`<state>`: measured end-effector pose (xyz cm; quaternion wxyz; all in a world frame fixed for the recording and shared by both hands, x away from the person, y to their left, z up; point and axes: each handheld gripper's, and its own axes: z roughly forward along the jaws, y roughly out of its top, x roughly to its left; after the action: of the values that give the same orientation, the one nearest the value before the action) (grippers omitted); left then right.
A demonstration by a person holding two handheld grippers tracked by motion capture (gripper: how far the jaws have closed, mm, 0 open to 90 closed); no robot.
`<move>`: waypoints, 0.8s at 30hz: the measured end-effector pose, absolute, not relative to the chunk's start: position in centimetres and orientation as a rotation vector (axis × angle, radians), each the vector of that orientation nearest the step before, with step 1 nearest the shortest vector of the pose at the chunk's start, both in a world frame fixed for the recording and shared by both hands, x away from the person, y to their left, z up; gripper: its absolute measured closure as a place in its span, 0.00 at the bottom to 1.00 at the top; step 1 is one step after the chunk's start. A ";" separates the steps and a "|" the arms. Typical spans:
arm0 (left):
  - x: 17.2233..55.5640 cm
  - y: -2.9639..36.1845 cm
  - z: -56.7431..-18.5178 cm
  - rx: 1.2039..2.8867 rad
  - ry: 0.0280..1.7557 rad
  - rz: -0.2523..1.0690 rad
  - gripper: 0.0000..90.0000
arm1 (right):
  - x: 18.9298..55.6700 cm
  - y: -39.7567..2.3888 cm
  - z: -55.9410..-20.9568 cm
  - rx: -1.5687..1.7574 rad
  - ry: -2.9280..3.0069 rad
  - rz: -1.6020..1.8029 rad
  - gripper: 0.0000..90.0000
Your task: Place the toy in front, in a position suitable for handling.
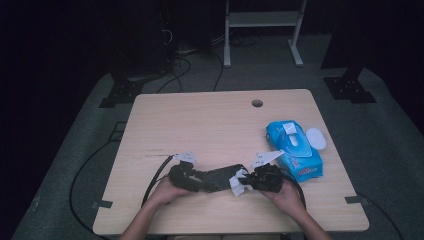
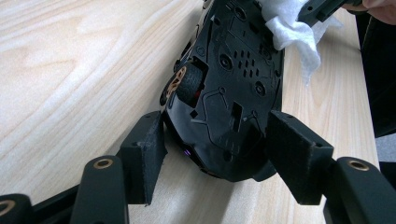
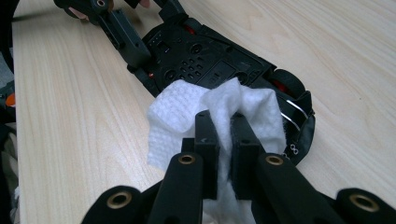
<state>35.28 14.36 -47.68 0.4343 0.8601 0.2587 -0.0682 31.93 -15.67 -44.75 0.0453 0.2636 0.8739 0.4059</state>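
A black toy car (image 1: 217, 177) lies upside down near the table's front edge, its underside and wheels facing up (image 2: 229, 70). My left gripper (image 1: 197, 180) grips the car's narrow end, with one pad against each flank (image 2: 215, 123). My right gripper (image 1: 250, 181) is shut on a bunched white wipe (image 3: 177, 112), and its jaws stand almost together (image 3: 226, 121). The wipe rests on the car's underside (image 3: 201, 56) at the opposite end. A hand holds each gripper from below in the high view.
A blue pack of wet wipes (image 1: 295, 147) with its white lid (image 1: 316, 138) flipped open lies right of my right gripper. A cable hole (image 1: 257, 103) sits near the far edge. Black cables trail off the table's front left (image 1: 155, 177).
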 end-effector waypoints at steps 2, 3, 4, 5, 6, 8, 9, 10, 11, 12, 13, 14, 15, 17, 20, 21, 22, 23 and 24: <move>35.0 14.2 -47.5 2.148 0.625 -0.135 0.43 | 31.7 -15.8 -44.8 0.798 2.663 1.246 0.93; 34.9 14.1 -47.4 2.156 0.608 -0.115 0.43 | 31.7 -15.8 -44.8 0.794 2.660 1.248 0.93; 34.8 14.1 -47.3 2.159 0.594 -0.106 0.44 | 31.6 -15.9 -44.9 0.792 2.658 1.250 0.93; 34.6 14.0 -47.3 2.167 0.579 -0.086 0.45 | 31.5 -15.9 -44.9 0.789 2.661 1.253 0.93; 34.5 13.9 -47.2 2.169 0.568 -0.070 0.45 | 31.4 -16.0 -44.9 0.786 2.662 1.258 0.93; 34.3 13.8 -47.1 2.178 0.552 -0.046 0.45 | 31.3 -15.9 -44.9 0.783 2.666 1.249 0.93; 34.2 13.8 -47.0 2.183 0.538 -0.030 0.45 | 31.3 -15.9 -44.8 0.776 2.666 1.243 0.93; 34.1 13.8 -47.0 2.184 0.524 -0.011 0.45 | 31.2 -15.9 -44.8 0.773 2.666 1.238 0.93; 34.0 13.7 -46.9 2.193 0.500 0.012 0.45 | 31.1 -15.9 -44.8 0.771 2.667 1.236 0.93; 33.9 13.7 -46.9 2.194 0.493 0.018 0.45 | 31.0 -15.9 -44.8 0.768 2.666 1.233 0.93; 33.9 13.7 -46.8 2.193 0.485 0.024 0.46 | 30.9 -15.9 -44.8 0.766 2.667 1.230 0.93; 33.8 13.7 -46.7 2.188 0.480 0.026 0.47 | 30.8 -15.9 -44.8 0.764 2.669 1.223 0.93; 33.8 13.8 -46.6 2.185 0.470 0.031 0.48 | 30.7 -15.9 -44.8 0.762 2.675 1.217 0.93; 33.7 13.8 -46.5 2.173 0.472 0.040 0.51 | 30.5 -15.9 -44.9 0.774 2.673 1.225 0.93; 33.7 13.8 -46.4 2.153 0.469 0.042 0.55 | 30.2 -15.9 -44.9 0.769 2.680 1.215 0.93; 33.6 13.8 -46.4 2.152 0.465 0.042 0.55 | 30.1 -15.9 -45.0 0.762 2.680 1.210 0.93; 33.6 13.8 -46.4 2.156 0.459 0.043 0.56 | 30.0 -15.9 -45.0 0.768 2.682 1.208 0.93; 33.6 13.8 -46.4 2.156 0.455 0.041 0.56 | 30.0 -15.9 -45.0 0.765 2.684 1.205 0.93; 33.5 13.7 -46.4 2.155 0.452 0.035 0.56 | 29.9 -15.9 -45.0 0.768 2.688 1.205 0.93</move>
<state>33.54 13.74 -46.39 0.4525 0.8727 0.1828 0.0141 29.94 -15.93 -45.04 0.0489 0.2520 0.8820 0.3953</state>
